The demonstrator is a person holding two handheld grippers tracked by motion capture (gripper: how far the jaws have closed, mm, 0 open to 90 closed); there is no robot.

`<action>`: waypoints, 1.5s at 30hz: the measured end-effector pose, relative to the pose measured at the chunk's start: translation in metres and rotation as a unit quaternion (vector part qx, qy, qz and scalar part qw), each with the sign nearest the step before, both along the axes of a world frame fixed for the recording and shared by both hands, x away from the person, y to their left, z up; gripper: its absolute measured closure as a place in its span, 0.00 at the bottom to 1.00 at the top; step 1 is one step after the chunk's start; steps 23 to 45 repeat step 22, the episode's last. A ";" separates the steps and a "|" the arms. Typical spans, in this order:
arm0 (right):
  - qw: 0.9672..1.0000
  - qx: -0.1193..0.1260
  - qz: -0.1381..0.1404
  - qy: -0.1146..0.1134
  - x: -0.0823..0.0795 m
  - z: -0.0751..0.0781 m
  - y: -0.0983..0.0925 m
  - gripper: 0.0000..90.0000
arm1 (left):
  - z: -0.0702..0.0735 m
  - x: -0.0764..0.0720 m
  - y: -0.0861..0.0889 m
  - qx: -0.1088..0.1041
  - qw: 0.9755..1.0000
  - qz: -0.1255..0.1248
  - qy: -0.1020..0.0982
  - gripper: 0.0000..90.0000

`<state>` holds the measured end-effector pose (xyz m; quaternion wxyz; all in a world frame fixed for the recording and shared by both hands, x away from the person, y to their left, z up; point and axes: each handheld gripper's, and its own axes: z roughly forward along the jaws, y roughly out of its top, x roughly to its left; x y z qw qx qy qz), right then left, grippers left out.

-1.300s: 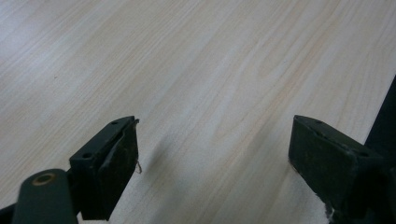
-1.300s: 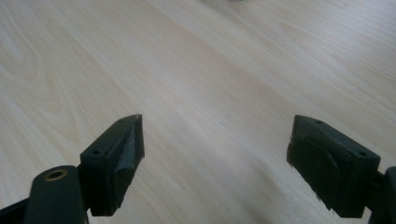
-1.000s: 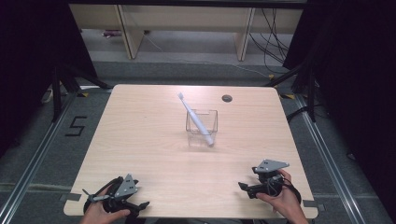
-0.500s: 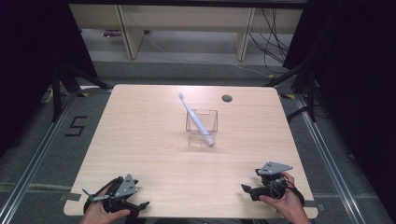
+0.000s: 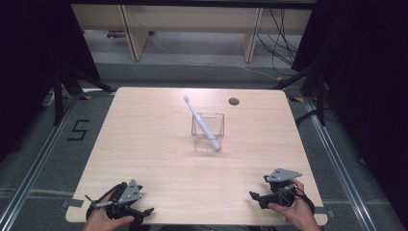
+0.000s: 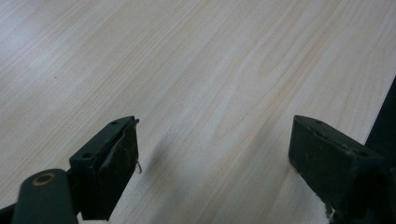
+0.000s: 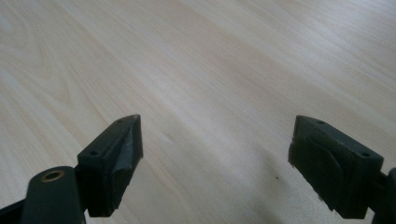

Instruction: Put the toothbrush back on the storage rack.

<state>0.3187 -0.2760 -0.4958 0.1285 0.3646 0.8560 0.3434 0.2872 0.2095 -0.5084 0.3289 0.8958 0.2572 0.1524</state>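
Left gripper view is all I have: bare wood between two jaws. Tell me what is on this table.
Observer: A clear square container stands near the table's middle, with a white toothbrush leaning in it, head tilted toward the far left.
Operator: Report the right gripper.
Observer: The right gripper is open over bare wood, nothing between its jaws.
Operator: Place both grippers for me.
Observer: In the high view, the left gripper sits at the table's near left corner and the right at the near right, both well short of the container.
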 end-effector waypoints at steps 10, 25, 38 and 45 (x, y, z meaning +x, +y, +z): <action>1.000 0.002 -0.003 0.007 -0.001 0.000 0.001 0.20 | 0.000 0.000 0.000 0.000 1.000 0.000 0.000 0.17; 1.000 0.002 -0.003 0.000 0.000 0.000 0.001 0.20 | -0.001 0.001 0.000 0.004 1.000 0.006 0.000 0.17; 1.000 0.002 -0.003 0.000 0.000 0.000 0.001 0.20 | -0.001 0.001 0.000 0.004 1.000 0.006 0.000 0.17; 1.000 0.002 -0.003 0.000 0.000 0.000 0.001 0.20 | -0.001 0.001 0.000 0.004 1.000 0.006 0.000 0.17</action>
